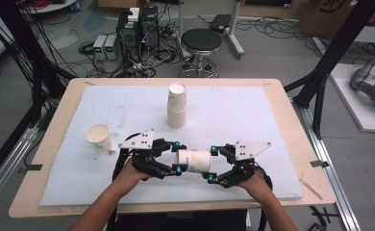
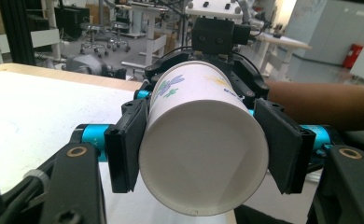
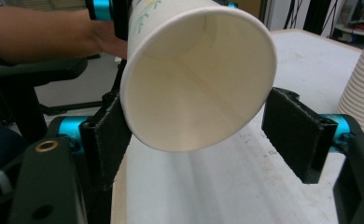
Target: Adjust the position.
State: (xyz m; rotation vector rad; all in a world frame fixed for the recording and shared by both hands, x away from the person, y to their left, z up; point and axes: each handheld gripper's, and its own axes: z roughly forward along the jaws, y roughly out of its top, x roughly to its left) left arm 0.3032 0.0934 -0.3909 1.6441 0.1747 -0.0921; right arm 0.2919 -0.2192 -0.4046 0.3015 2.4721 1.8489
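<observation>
Both hands sit nearest. Left gripper [image 1: 178,157] clamps the bottom end of a sideways paper cup [image 1: 193,161] lying between the 2 grippers. Right gripper [image 1: 211,163] brackets its open rim, one pad touching, the other apart.
</observation>
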